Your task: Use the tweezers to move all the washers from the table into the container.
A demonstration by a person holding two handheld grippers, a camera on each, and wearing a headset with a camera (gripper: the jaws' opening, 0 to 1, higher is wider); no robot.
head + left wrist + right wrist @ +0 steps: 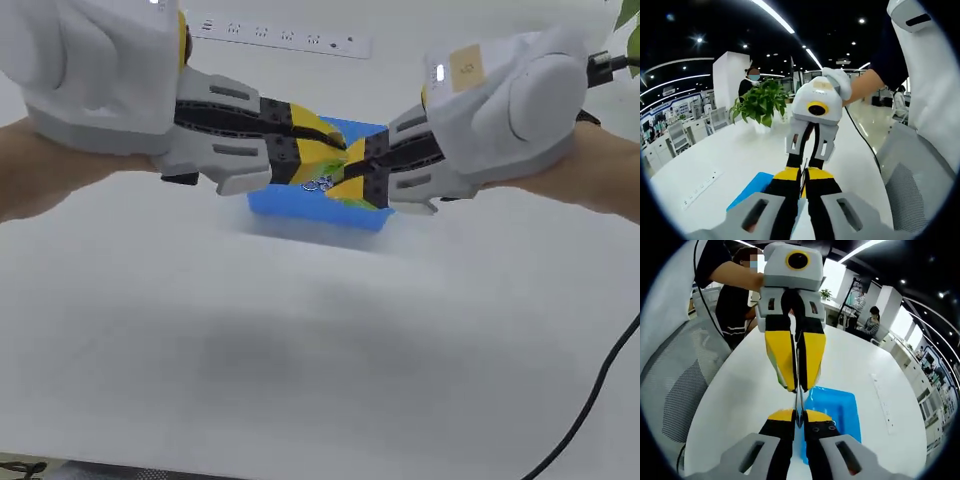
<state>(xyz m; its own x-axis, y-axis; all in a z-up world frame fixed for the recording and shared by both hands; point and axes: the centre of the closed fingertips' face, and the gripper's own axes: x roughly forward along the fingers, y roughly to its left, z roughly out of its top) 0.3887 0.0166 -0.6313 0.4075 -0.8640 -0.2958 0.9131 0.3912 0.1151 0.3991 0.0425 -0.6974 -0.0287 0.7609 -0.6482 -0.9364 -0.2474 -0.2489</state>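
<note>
Washers (318, 184) seem to lie in the blue container (310, 215), so drop-off stage. Left tongs (338, 150) and right tongs (348, 180) both pinch the tweezers (799, 405) above it. Next, I'd guess, scan the desk (300, 340) for strays.

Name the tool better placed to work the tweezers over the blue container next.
Probably right. The right tool and left tool both clamp the tweezers, but the right gripper view looks down onto the blue container, while the left gripper view looks outward, not down.

Left gripper (332, 143), right gripper (345, 182) tip-to-tip — jaws closed
</note>
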